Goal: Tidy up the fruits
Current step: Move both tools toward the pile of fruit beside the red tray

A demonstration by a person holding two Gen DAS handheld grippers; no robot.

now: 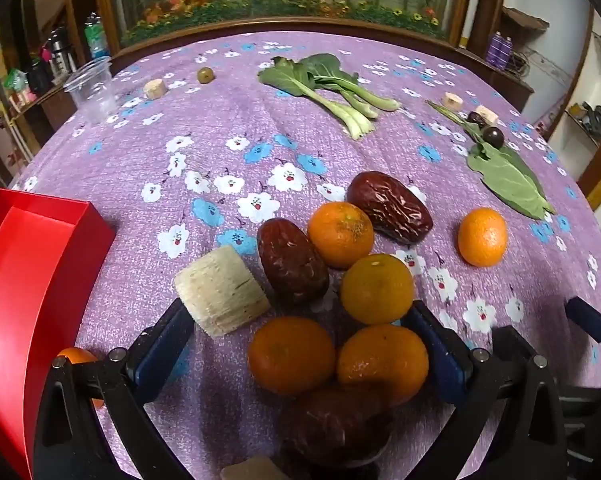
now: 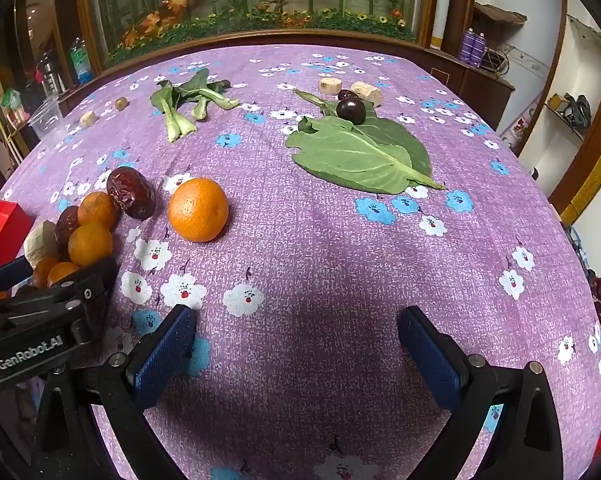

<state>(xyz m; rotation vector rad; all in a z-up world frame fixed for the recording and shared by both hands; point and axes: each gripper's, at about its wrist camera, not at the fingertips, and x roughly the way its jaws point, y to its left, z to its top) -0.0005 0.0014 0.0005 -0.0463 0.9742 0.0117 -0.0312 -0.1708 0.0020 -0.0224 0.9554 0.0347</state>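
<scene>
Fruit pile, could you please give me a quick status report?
Both grippers open, left gripper over pile, right gripper empty. Lone orange apart. Red box beside pile.

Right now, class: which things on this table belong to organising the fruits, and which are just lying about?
For the job:
oranges
red dates
red box
dark plum

Lying about:
bok choy
big leaf
plastic cup

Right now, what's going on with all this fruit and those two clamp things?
A person holds a two-finger gripper in each hand over a purple flowered tablecloth. Both are wide open and hold nothing. The left gripper hangs over a pile of mandarins and red dates, with a red box beside it. The right gripper hangs over bare cloth, a lone mandarin ahead. Nothing is sorted yet.
</scene>
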